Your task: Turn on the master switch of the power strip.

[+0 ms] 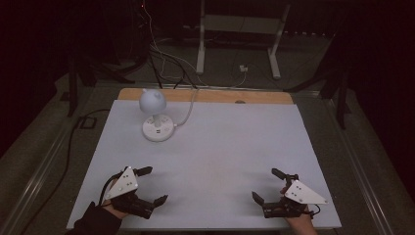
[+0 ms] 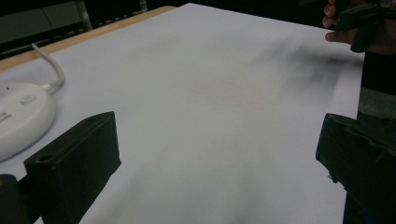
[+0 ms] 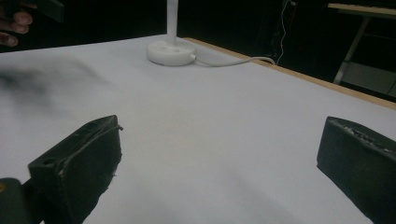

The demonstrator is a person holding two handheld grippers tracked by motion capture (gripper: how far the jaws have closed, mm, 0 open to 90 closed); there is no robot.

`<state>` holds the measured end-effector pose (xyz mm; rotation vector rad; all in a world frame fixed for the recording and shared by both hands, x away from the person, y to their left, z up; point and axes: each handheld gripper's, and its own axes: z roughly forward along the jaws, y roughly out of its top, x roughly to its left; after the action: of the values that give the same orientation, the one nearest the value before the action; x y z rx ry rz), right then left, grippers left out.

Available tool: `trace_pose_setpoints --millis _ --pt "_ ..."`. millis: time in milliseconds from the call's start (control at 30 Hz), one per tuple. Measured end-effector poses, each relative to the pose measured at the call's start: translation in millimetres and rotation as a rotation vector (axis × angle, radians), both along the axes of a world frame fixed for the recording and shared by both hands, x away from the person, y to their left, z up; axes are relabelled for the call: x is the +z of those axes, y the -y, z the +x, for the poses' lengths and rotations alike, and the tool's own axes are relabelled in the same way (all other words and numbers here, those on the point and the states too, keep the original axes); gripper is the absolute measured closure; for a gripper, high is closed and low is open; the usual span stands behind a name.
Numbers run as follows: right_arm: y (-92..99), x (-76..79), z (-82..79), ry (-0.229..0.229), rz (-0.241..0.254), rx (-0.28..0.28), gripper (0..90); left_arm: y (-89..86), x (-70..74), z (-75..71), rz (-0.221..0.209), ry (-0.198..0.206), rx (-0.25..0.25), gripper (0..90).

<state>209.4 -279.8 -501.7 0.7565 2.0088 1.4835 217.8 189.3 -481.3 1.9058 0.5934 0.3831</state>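
Note:
A white desk lamp [image 1: 155,115] with a round shade, a thin stem and a disc base stands at the back left of the white table top [image 1: 215,147]. Its base [image 2: 18,116] lies left of my left jaws, and base and stem [image 3: 171,49] stand far ahead in the right gripper view. My left gripper [image 1: 151,185] rests open near the front left edge, held by a hand in a dark sleeve. At the front right, my right gripper [image 1: 266,185] is open too. Nothing lies between either pair of jaws.
The lamp's white cord [image 1: 188,110] runs from the base to the back edge, where a wooden strip [image 1: 210,95] borders the white sheet. Beyond the table are a white desk frame [image 1: 240,34], loose cables on the floor [image 1: 166,58] and dark stands.

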Motion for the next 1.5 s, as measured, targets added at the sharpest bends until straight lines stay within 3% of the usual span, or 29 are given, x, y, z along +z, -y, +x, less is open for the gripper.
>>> trace_pose_setpoints --millis 867,1033,1300,1500 --pt "0.3 2.7 -1.8 0.005 0.017 -0.002 0.0 10.1 34.7 29.7 0.003 0.018 0.070 0.2" --pt "0.3 2.5 -1.8 0.004 0.017 -0.002 0.0 13.5 37.0 38.2 0.013 0.013 0.088 0.2" --pt "0.9 2.6 -2.6 0.009 0.022 -0.007 0.0 17.7 34.7 55.1 -0.018 -0.018 0.138 0.2" --pt "1.2 2.6 -2.5 0.008 0.026 -0.002 0.0 27.0 30.9 65.5 -0.013 -0.014 0.167 0.1"
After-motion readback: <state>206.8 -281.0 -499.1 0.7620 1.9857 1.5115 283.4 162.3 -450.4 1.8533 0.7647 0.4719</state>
